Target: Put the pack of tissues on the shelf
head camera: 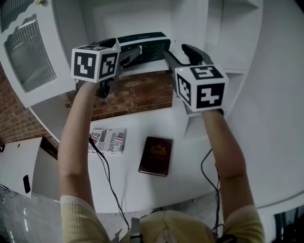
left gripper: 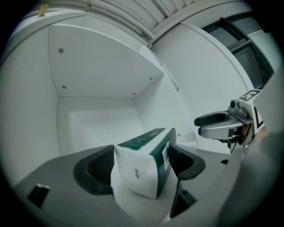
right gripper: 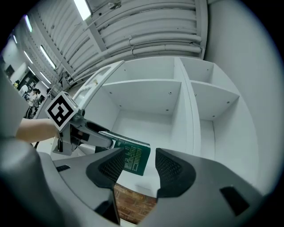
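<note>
Tissues [head camera: 153,42] partly behind left hand-held gripper [head camera: 134,53].

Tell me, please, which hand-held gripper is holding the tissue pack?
The left hand-held gripper: its jaws are shut on the tissue pack, while the right hand-held gripper is open, clamping nothing.

We look down on a white table [head camera: 190,161]. A dark red book [head camera: 156,156] lies closed near its middle. To the book's left, a little apart, a printed magazine [head camera: 108,140] lies flat. Beyond the table's far edge we see a brick wall [head camera: 135,95]. At the far left, a small dark object [head camera: 26,183] rests on a separate white surface. Overhead run long ceiling lights [right gripper: 83,8].
</note>
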Demonstrator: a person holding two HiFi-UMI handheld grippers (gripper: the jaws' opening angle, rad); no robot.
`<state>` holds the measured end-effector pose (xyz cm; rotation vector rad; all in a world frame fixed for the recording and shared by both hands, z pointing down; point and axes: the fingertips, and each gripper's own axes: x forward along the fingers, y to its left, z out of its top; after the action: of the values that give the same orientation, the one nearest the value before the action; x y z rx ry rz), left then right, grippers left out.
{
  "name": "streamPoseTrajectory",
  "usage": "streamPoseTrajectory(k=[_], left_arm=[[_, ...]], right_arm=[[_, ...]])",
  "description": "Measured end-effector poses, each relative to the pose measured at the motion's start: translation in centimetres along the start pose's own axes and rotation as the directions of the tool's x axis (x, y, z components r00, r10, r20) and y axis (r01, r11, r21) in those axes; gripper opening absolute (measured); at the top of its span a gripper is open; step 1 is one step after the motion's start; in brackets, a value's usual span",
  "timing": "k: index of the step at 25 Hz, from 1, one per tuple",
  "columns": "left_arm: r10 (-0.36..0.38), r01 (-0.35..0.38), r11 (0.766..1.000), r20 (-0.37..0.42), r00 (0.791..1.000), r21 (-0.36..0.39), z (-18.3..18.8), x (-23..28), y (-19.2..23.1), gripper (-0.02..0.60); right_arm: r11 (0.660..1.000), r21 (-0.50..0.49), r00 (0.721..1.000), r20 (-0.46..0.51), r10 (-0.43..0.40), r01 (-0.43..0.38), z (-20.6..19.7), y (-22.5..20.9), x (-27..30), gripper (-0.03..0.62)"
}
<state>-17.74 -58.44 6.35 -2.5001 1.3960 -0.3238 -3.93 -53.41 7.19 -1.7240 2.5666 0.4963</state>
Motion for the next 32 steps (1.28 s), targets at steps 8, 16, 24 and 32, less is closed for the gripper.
streamPoseTrajectory(k=[8,16,24,32], left_arm=[[0.144,-0.144,0.99,0.02,0.989,-0.01,-0.3,-1.7,2.3,0.368],[0.142,-0.139,0.99,0.174,0.975,-0.025,2.4,-6.0,-0.4,0.368],[0.141,-0.148,0.989,0.273,0.952,0.003,1.7,-10.8,-5.4,0.367],[0.097,-0.073,0.994,0.33,0.939,-0.085,-0.5,-14.3,-11.0,0.367]], right_arm=[[0.998,0.04,0.999,-0.007,0.051,-0.05,-1.7,0.4,-1.3,0.206],[0.991,0.094,0.995,0.025,0.096,-0.098,-2.4,1.1,-3.1,0.206],[0.979,0.167,0.991,0.073,0.11,-0.121,-3.1,1.6,-6.4,0.206],[0.973,0.192,0.987,0.113,0.111,-0.131,-3.9,2.7,-9.7,0.196]])
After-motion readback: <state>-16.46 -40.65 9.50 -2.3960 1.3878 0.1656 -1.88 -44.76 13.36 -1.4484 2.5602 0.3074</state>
